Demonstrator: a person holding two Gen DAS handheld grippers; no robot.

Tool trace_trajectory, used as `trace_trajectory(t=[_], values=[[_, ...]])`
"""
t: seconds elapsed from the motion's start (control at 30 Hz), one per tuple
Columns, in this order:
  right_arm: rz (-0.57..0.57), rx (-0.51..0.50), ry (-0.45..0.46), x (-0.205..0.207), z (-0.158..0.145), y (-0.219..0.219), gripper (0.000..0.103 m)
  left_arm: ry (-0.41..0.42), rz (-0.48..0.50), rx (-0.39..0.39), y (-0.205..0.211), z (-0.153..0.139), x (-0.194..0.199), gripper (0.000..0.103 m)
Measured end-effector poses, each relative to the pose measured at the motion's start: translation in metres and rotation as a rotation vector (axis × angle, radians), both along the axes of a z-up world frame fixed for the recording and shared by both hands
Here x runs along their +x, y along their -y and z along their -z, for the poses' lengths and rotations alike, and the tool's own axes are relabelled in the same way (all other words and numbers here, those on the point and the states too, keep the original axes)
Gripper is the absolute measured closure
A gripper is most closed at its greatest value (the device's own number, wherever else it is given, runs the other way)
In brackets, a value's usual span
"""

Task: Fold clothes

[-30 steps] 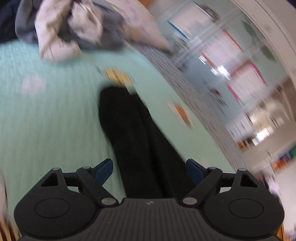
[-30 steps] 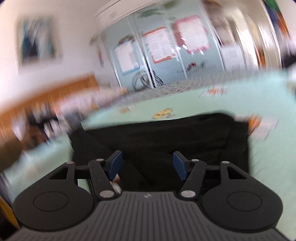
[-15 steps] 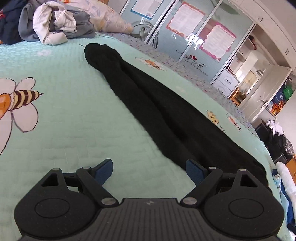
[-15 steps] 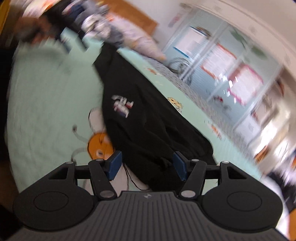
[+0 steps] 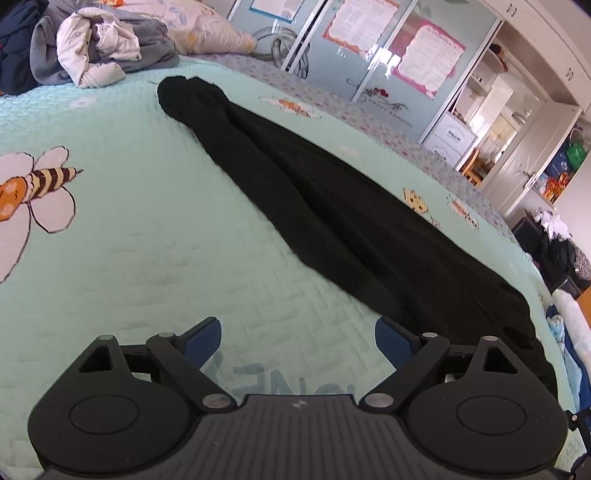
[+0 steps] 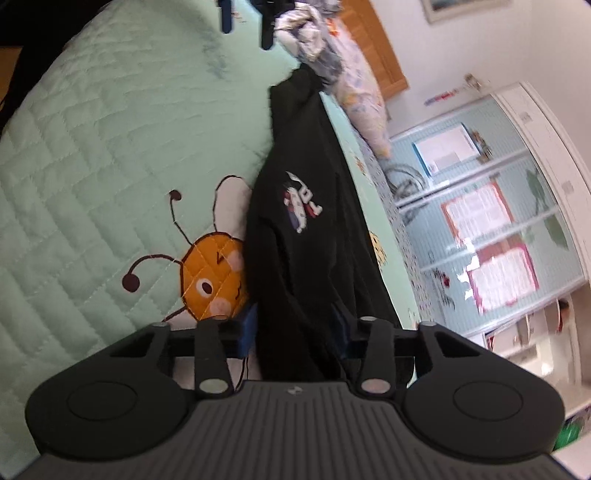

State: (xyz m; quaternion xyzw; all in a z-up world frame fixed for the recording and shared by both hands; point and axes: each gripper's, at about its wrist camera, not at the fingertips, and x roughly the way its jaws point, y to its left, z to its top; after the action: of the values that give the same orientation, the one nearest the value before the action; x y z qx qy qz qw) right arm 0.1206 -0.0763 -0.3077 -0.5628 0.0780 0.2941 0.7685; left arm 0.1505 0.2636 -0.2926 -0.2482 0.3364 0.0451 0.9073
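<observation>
Long black trousers (image 5: 332,206) lie folded lengthwise on the mint-green bed cover (image 5: 147,240), running from upper left to lower right in the left wrist view. My left gripper (image 5: 297,328) hovers over bare cover beside their near edge, open wide and still opening slightly, with nothing between its fingers. In the right wrist view the same trousers (image 6: 306,236), with a small printed logo (image 6: 301,206), stretch away from me. My right gripper (image 6: 295,328) is rolled on its side. Its jaws are closing on a bunch of the black fabric, and the blue pads (image 6: 248,328) touch it.
A pile of grey, white and navy clothes (image 5: 99,48) and a patterned pillow (image 5: 207,33) sit at the head of the bed. The bed's edge (image 5: 546,295) drops off on the right. Glass wardrobe doors (image 5: 388,55) stand behind. Bee prints (image 5: 33,184) mark the cover.
My left gripper slid off the trousers to the cover beside them. My right gripper rolled onto its side, and its jaws narrowed onto the black fabric.
</observation>
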Motion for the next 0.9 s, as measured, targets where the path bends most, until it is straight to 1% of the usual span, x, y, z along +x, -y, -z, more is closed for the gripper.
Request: trace_trajectory(t=[0.03,0.07,0.1,0.13,0.17,0.23,0.3,0.33,0.37,0.43,0.47,0.5,0.57,0.6,0.63,0.67,0.7,0.73,0.77,0.8,0.83,0.87,0.9], values=[[-0.005,-0.015,-0.001,0.002,0.002,-0.001,0.072,-0.008,0.0,-0.01,-0.001,0.002,0.001,0.012],[-0.009,-0.03,-0.001,0.004,0.003,-0.003,0.08,-0.015,0.001,-0.015,-0.001,0.004,0.003,0.012],[-0.005,-0.039,-0.001,0.006,0.004,-0.004,0.084,-0.019,0.003,-0.014,-0.001,0.006,0.003,0.011],[-0.007,-0.042,0.0,0.007,0.005,-0.005,0.086,-0.021,0.006,-0.01,0.0,0.008,0.004,0.011],[-0.01,-0.044,0.003,0.008,0.006,-0.006,0.092,-0.022,0.009,-0.007,0.0,0.009,0.005,0.011],[-0.017,-0.041,0.005,0.009,0.007,-0.007,0.094,-0.02,0.014,-0.003,-0.001,0.009,0.008,0.01],[-0.015,-0.002,-0.03,0.01,-0.004,-0.006,0.096,-0.02,0.017,-0.013,-0.003,0.009,0.011,0.009],[-0.001,0.052,-0.085,0.014,-0.017,-0.005,0.096,-0.021,0.018,-0.02,-0.004,0.009,0.012,0.009],[0.025,0.141,-0.178,0.023,-0.035,0.0,0.096,-0.021,0.018,-0.027,-0.005,0.009,0.013,0.009],[0.069,0.411,-0.395,0.053,-0.081,0.019,0.097,-0.023,0.014,-0.047,-0.006,0.01,0.016,0.008],[0.089,0.55,-0.482,0.074,-0.102,0.033,0.097,-0.024,0.012,-0.056,-0.006,0.01,0.018,0.008],[0.109,0.682,-0.536,0.096,-0.121,0.049,0.097,-0.024,0.011,-0.064,-0.006,0.01,0.02,0.008],[0.181,0.932,-0.645,0.151,-0.146,0.088,0.097,-0.026,0.016,-0.072,-0.005,0.01,0.024,0.008],[0.241,1.031,-0.664,0.178,-0.149,0.106,0.096,-0.027,0.02,-0.075,-0.005,0.01,0.026,0.008],[0.321,1.096,-0.68,0.204,-0.144,0.123,0.096,-0.027,0.025,-0.08,-0.005,0.009,0.027,0.008],[0.41,1.138,-0.748,0.231,-0.132,0.137,0.094,-0.027,0.031,-0.085,-0.006,0.009,0.028,0.008],[0.518,1.182,-0.805,0.253,-0.116,0.151,0.087,-0.027,0.035,-0.088,-0.006,0.009,0.03,0.008],[0.622,1.215,-0.828,0.262,-0.099,0.16,0.083,-0.027,0.038,-0.091,-0.007,0.009,0.031,0.008],[0.727,1.245,-0.846,0.269,-0.082,0.169,0.076,-0.027,0.04,-0.093,-0.007,0.01,0.032,0.008],[0.792,1.239,-0.842,0.267,-0.069,0.174,0.074,-0.026,0.04,-0.097,-0.008,0.01,0.034,0.008],[0.839,1.229,-0.805,0.26,-0.059,0.178,0.072,-0.026,0.039,-0.103,-0.009,0.011,0.035,0.008],[0.882,1.229,-0.774,0.251,-0.05,0.181,0.065,-0.026,0.038,-0.107,-0.01,0.011,0.036,0.008],[0.89,1.253,-0.77,0.238,-0.044,0.185,0.063,-0.026,0.039,-0.106,-0.01,0.012,0.037,0.008]])
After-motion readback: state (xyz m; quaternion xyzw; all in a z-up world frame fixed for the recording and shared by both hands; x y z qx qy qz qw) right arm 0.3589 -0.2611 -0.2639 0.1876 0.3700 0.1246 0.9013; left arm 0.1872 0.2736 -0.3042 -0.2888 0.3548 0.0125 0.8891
